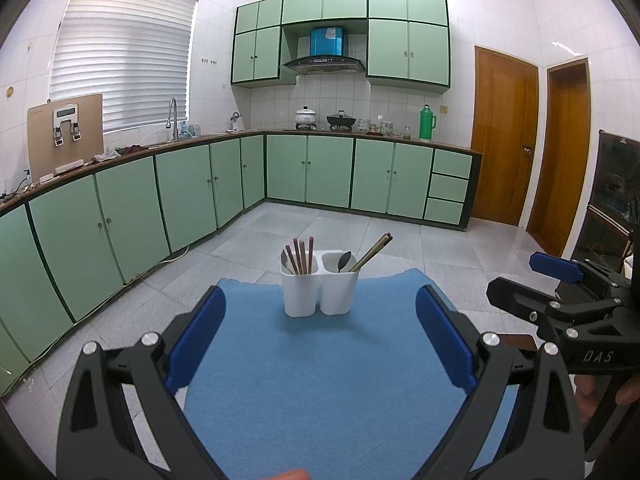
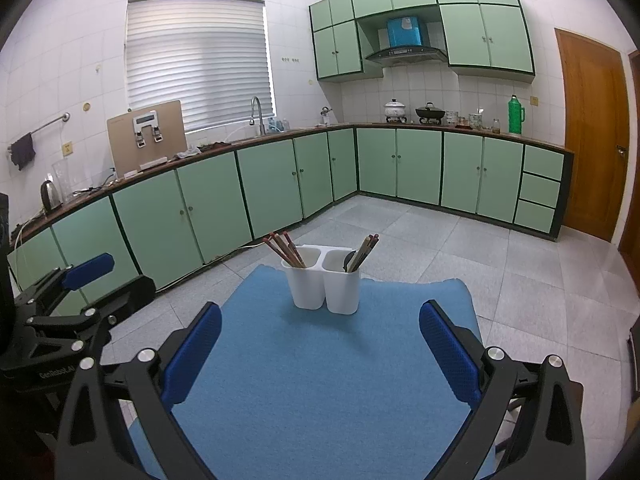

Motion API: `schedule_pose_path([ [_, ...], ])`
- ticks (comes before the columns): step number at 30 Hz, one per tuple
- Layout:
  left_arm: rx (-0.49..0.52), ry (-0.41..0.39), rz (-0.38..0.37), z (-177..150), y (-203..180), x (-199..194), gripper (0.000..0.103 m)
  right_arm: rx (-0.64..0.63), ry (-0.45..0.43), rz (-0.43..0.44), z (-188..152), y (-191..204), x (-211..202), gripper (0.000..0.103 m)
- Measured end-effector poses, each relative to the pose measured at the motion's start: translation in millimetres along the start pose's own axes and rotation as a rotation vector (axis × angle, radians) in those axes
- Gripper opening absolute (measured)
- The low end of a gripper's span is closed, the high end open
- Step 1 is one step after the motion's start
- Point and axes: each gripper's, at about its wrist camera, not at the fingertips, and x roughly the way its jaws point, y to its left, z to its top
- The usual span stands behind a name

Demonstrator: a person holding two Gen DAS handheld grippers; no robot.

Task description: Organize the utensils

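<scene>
Currently, both the left gripper (image 1: 320, 344) and right gripper (image 2: 320, 356) are hovering spread wide, gripping nothing, while the white utensil holder (image 1: 318, 290) (chopsticks (image 1: 300, 258) and spoon (image 1: 344, 261) inside) is standing on the blue mat (image 1: 320, 380).

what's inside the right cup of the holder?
Right cup: a dark spoon and chopsticks leaning right, tops poking out. Their lower ends and the cup's bottom are hidden by its wall.
</scene>
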Motion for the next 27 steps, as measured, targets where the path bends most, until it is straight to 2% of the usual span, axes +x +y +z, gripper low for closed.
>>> schedule_pose_path([
  [27, -0.002, 0.005, -0.003, -2.9, 2.6, 3.9, 0.093, 0.004, 0.008, -0.002, -5.4, -2.4, 4.2, 0.097],
])
